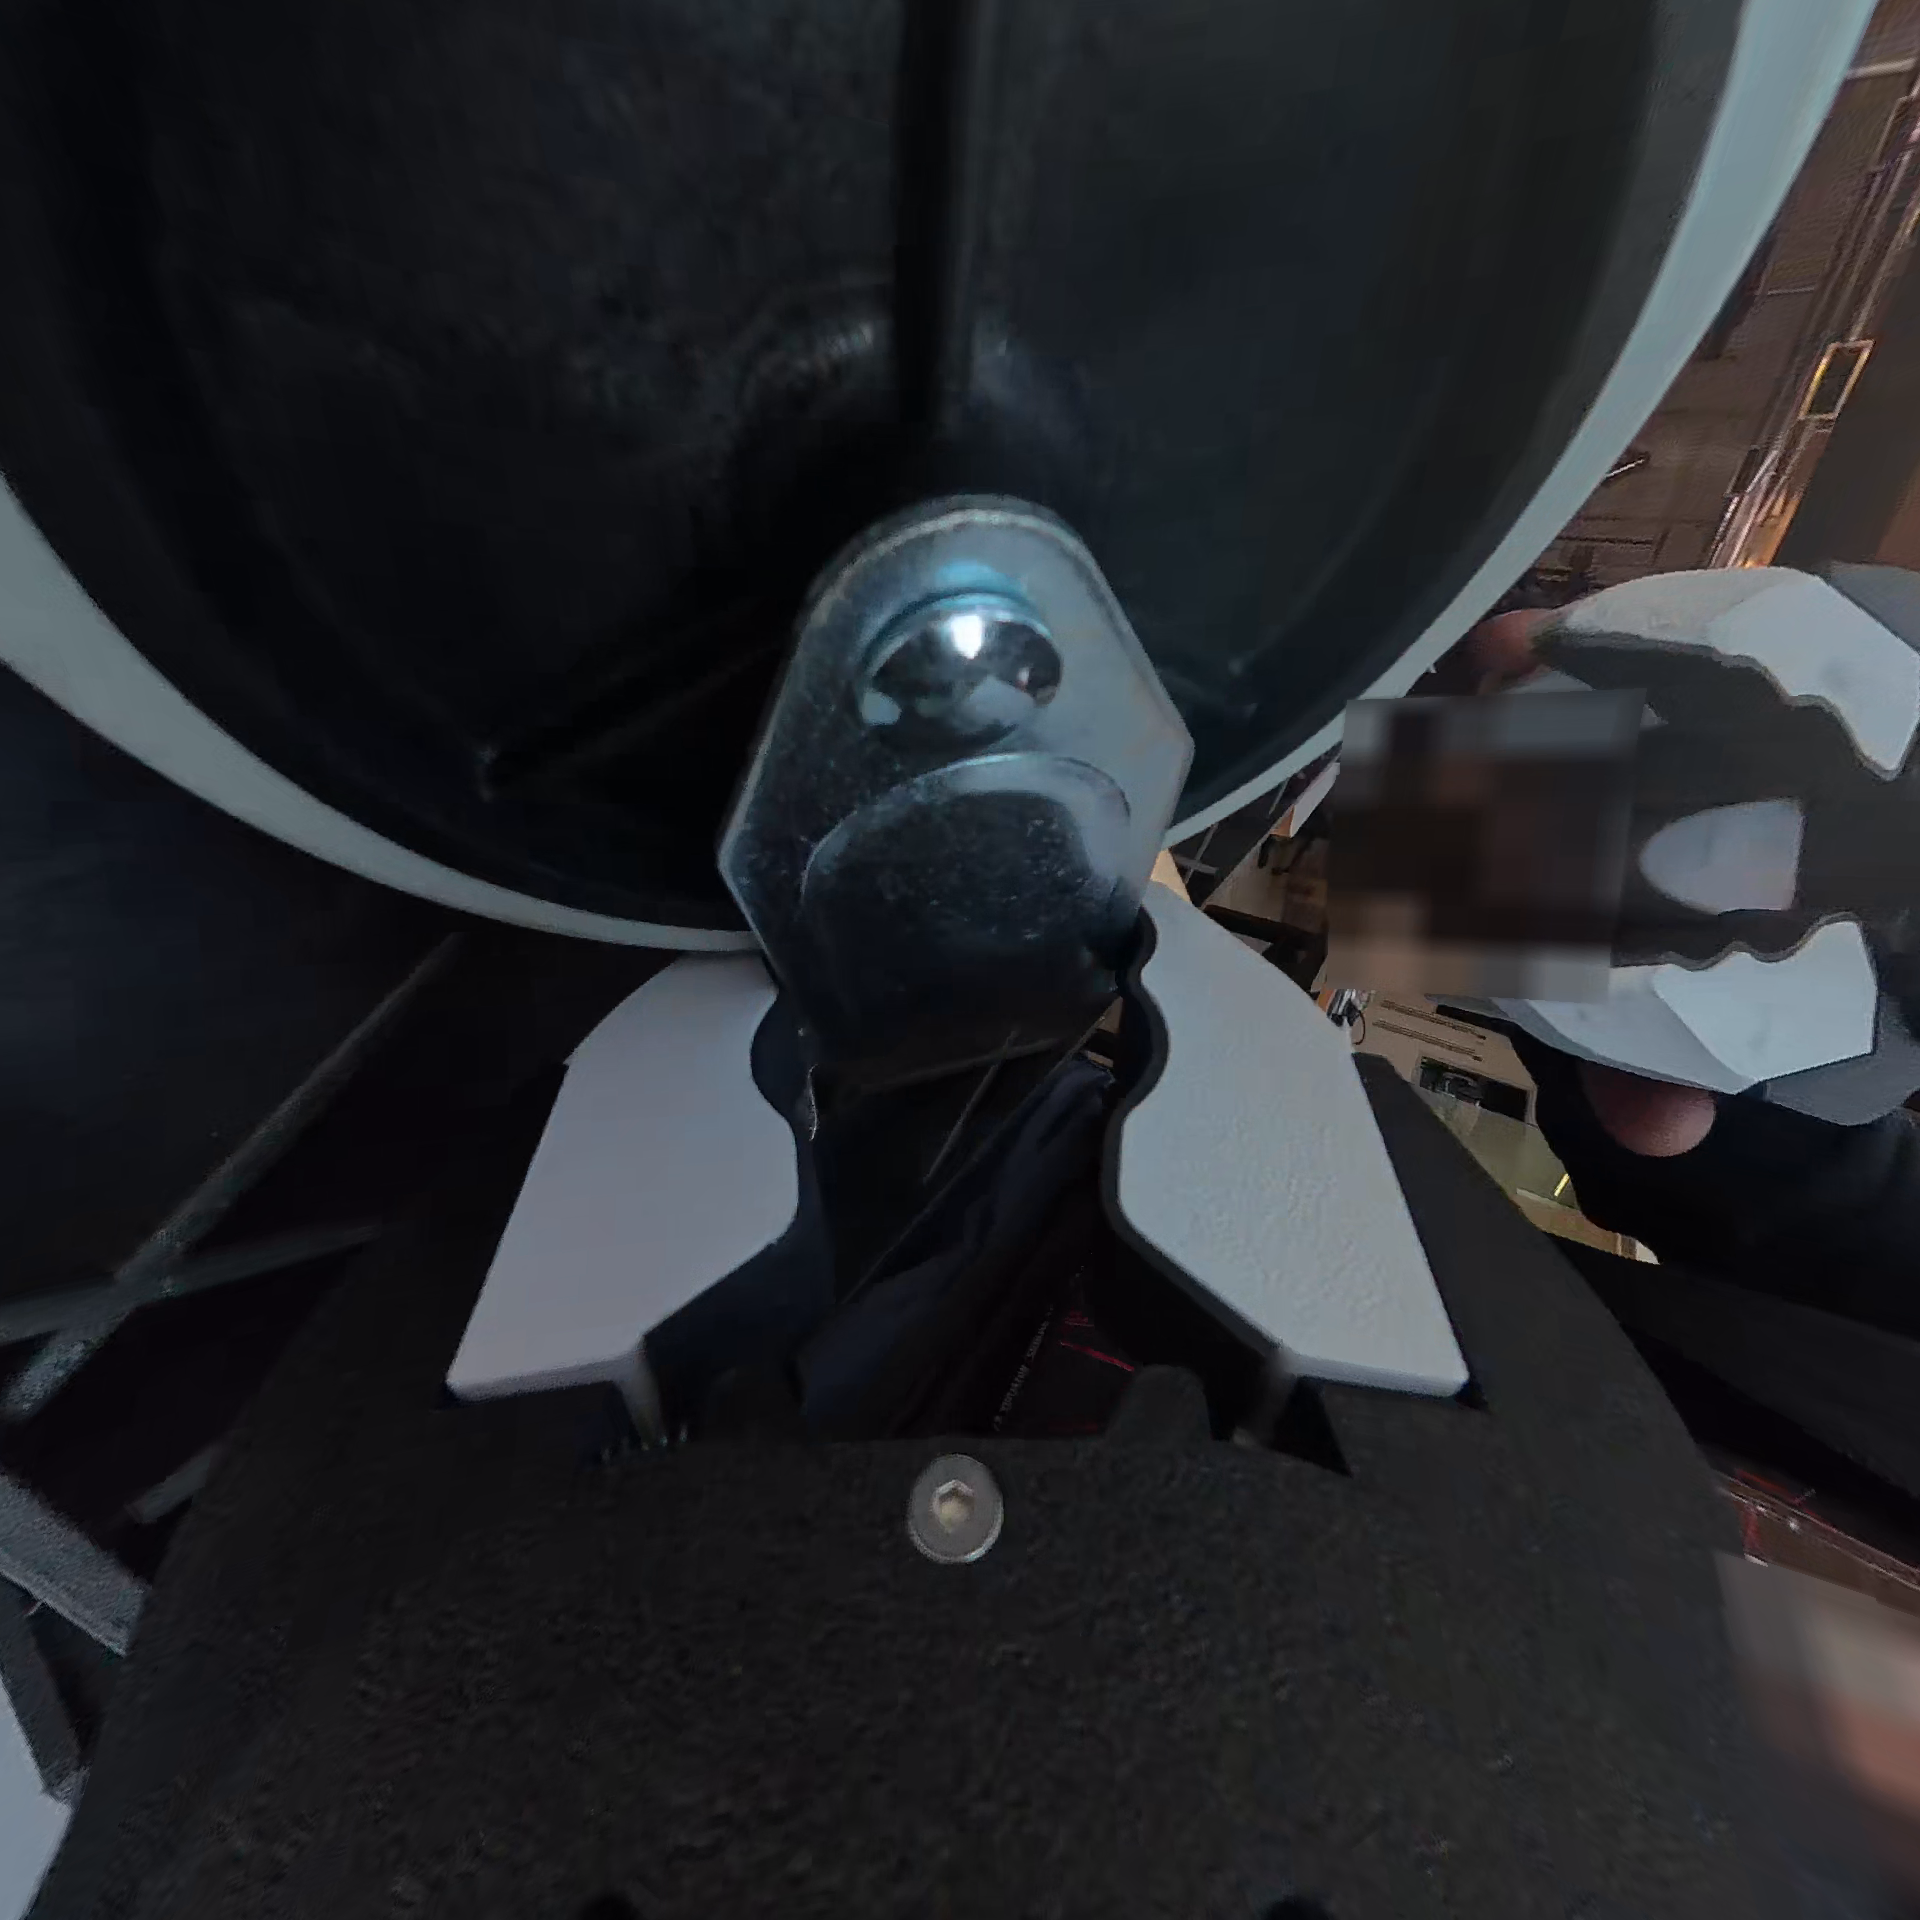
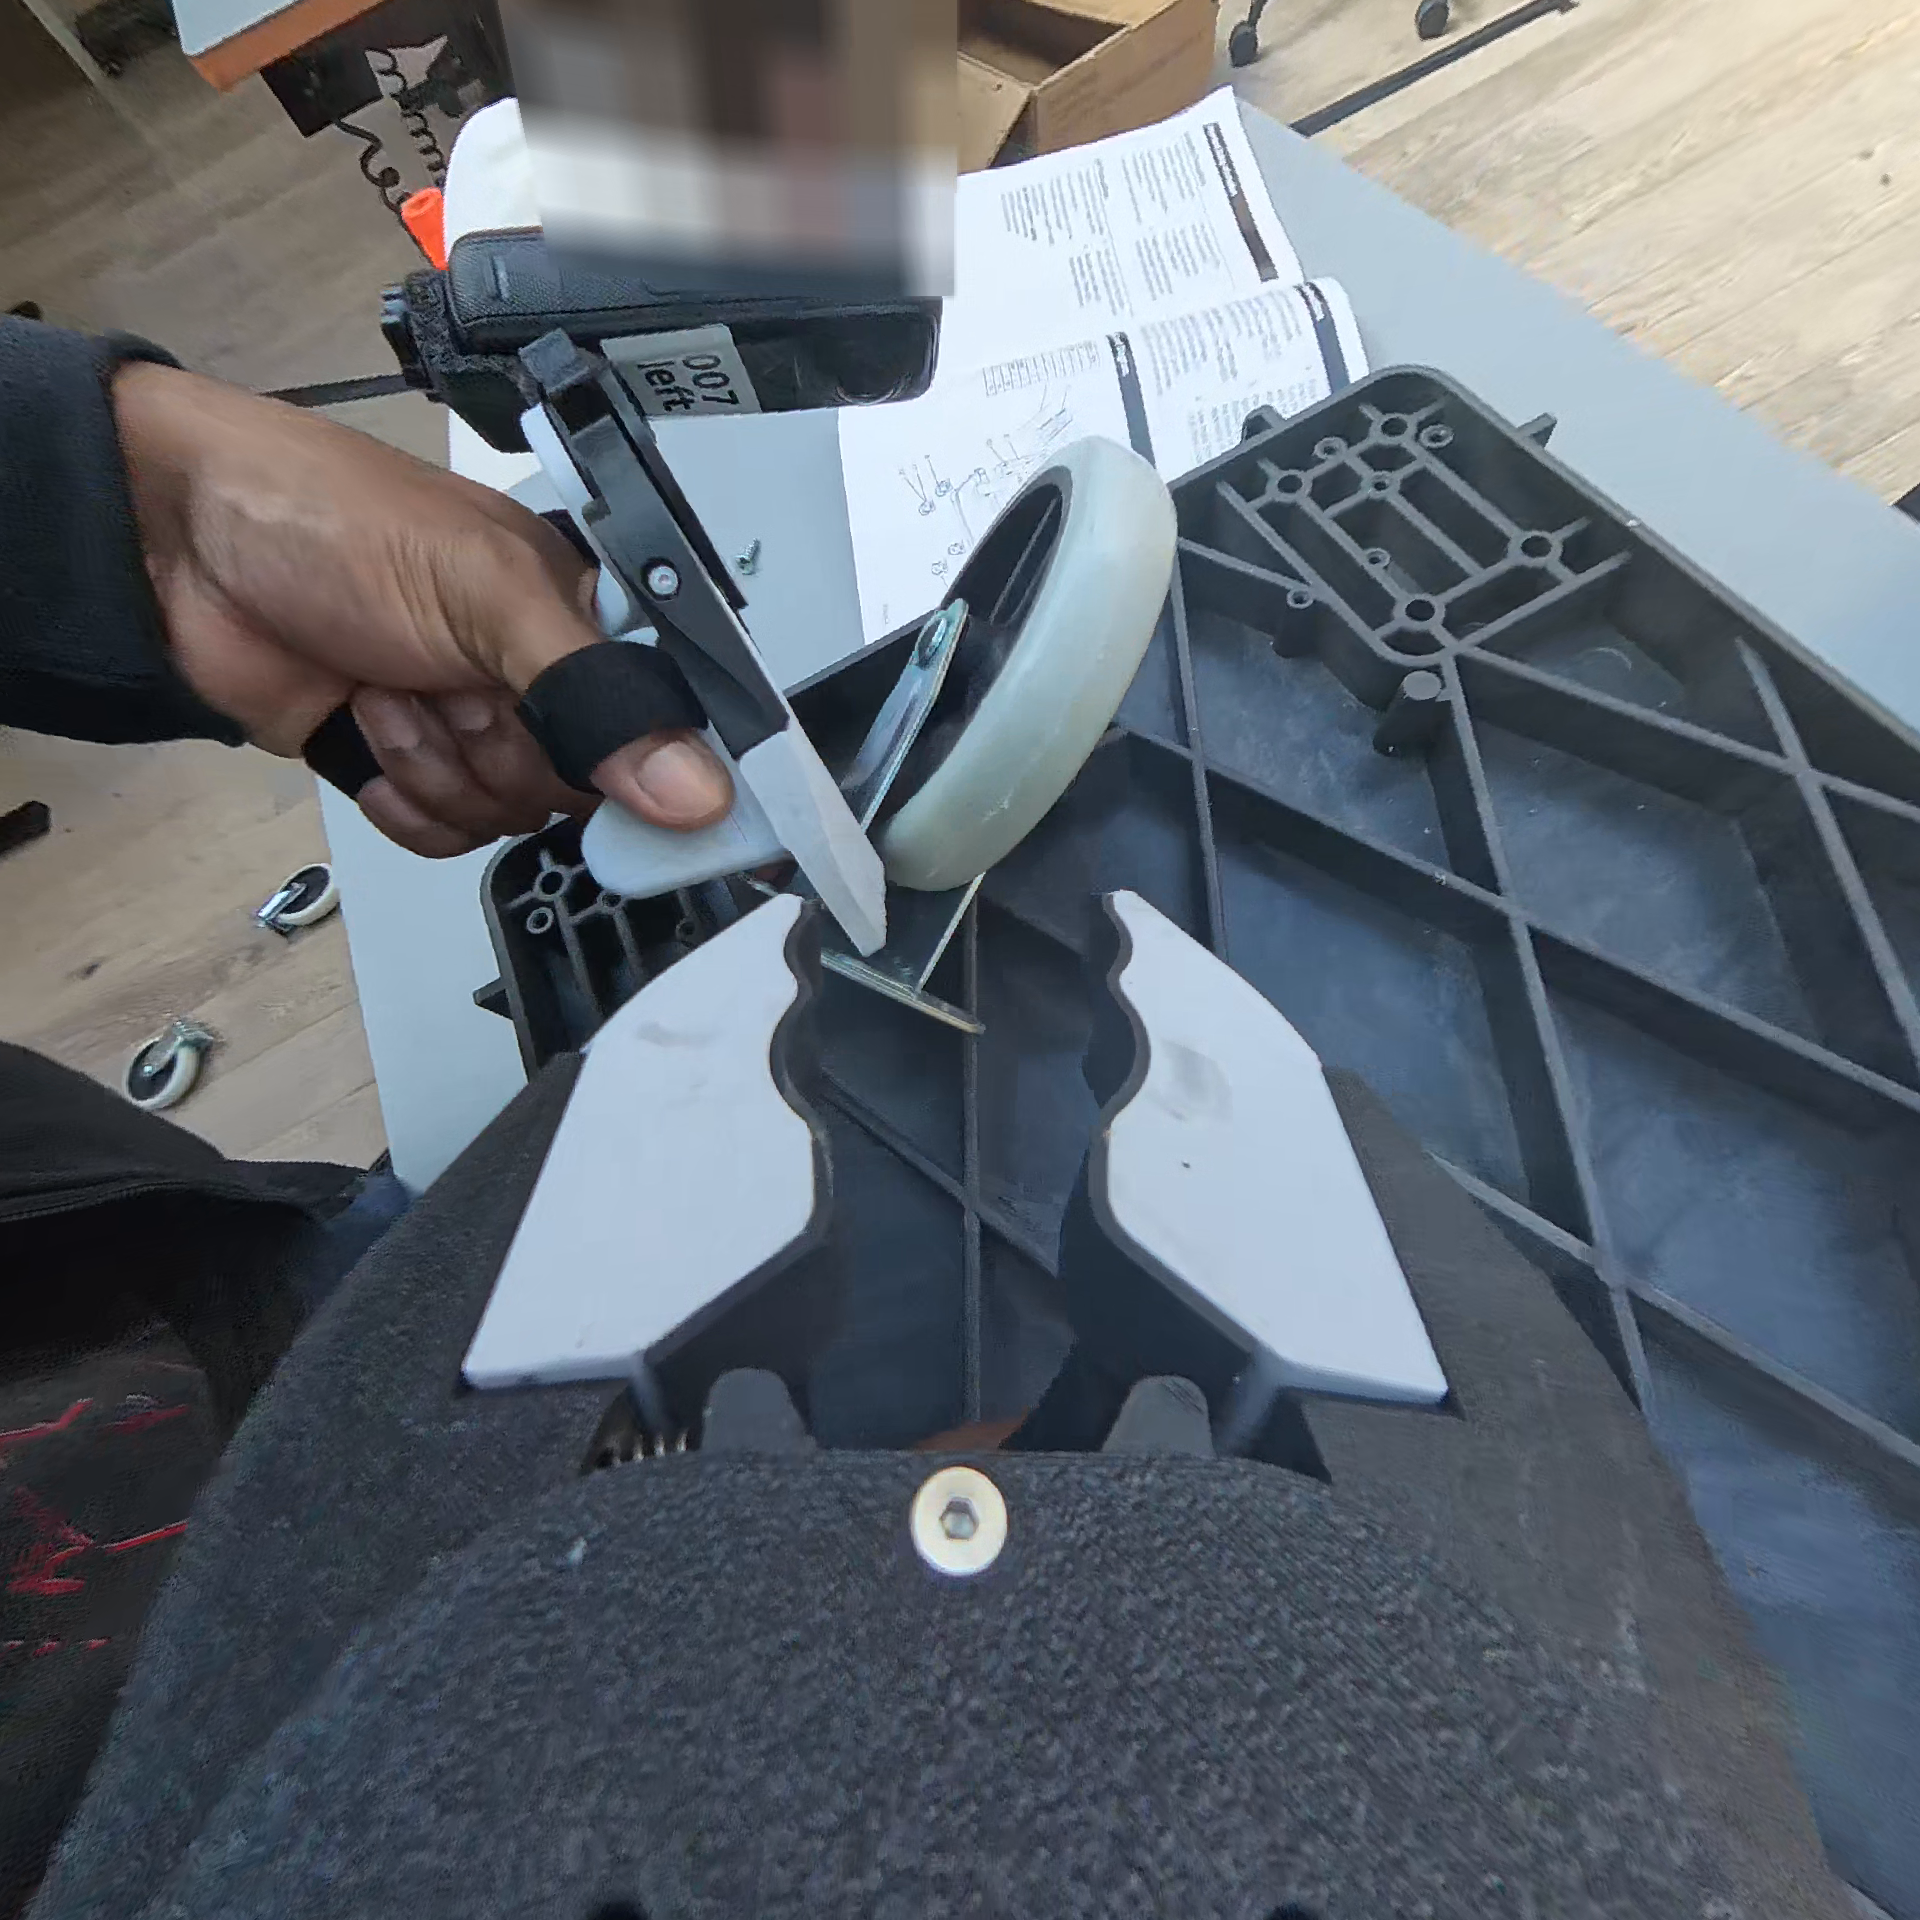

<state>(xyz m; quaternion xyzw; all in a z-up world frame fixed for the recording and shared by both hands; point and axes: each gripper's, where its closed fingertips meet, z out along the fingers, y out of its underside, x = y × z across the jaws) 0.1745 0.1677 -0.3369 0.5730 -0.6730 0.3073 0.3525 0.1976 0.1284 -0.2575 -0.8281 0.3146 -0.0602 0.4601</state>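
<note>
While the left tool (image 1: 961, 997) clamps the caster (image 2: 1023, 665) bracket, the right tool (image 2: 956, 956) hangs open.

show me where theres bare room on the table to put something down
Free: the grey table strip between the open manual and its far edge. Crowded: the ribbed black plastic base fills most of the top, with the caster wheel, the left gripper and the open right gripper at its near corner.

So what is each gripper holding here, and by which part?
The left gripper grips the caster wheel by its metal bracket. The right gripper is open and holds nothing.
</note>
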